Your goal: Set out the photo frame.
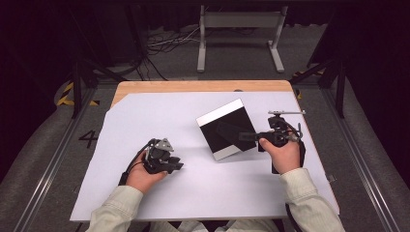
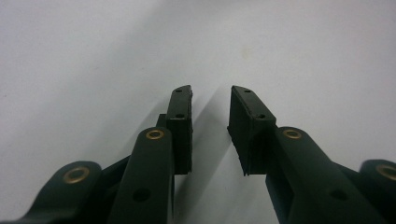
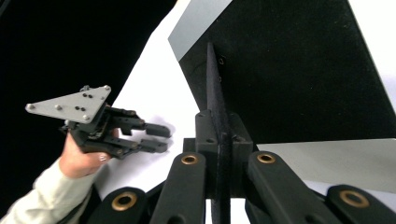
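Note:
A square black board with a pale strip along two opposite edges lies on the white sheet, right of centre. My right gripper reaches in from the board's right side and is shut on a thin black sheet held just over the board. In the right gripper view that thin black sheet stands edge-on between the pads of the right gripper, with the board behind it. My left gripper rests low over the white sheet to the left, open; the left gripper has nothing between its jaws.
The white sheet covers most of a wooden table, whose far edge shows bare. Behind the table stand a grey metal frame and loose cables on the floor. Dark stands flank both sides.

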The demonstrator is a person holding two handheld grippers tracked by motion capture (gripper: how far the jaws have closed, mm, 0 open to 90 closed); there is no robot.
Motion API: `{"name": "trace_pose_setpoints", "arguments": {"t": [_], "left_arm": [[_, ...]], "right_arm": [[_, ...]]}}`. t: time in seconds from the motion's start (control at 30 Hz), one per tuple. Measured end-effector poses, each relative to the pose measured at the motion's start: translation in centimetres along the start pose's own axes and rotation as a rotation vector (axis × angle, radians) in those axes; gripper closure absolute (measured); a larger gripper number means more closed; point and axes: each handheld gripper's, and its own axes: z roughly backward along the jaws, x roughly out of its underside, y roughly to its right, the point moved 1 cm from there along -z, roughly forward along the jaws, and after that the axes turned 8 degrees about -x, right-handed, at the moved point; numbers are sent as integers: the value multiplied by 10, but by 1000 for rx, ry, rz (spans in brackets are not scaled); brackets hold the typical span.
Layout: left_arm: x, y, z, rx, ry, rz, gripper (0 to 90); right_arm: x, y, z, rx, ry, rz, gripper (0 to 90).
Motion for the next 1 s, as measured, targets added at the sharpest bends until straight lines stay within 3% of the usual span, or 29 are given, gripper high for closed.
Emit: {"name": "trace_pose_setpoints", "arguments": {"t": [0.1,0.23,0.27,0.33,0.37,0.57,0.6,1.0], "left_arm": [[0,0,0,0,0,1,704],[0,0,0,0,0,1,704],[0,0,0,-1,0,1,703],[0,0,0,-1,0,0,702],[0,1,0,-1,0,0,702],[0,1,0,1,-2,-2,701],[0,1,0,1,-1,-1,701],[-1,2,0,1,-3,-6,701]], "right_arm": [[6,2,0,14,24,60,872],[11,6,2,-3,37,93,872],[15,8,5,-15,31,131,871],[16,8,6,-15,27,141,871],[18,10,8,-22,16,181,870],[26,10,12,-25,-11,259,869],[31,10,15,-24,-25,291,869],[46,6,22,3,-146,369,870]]}}
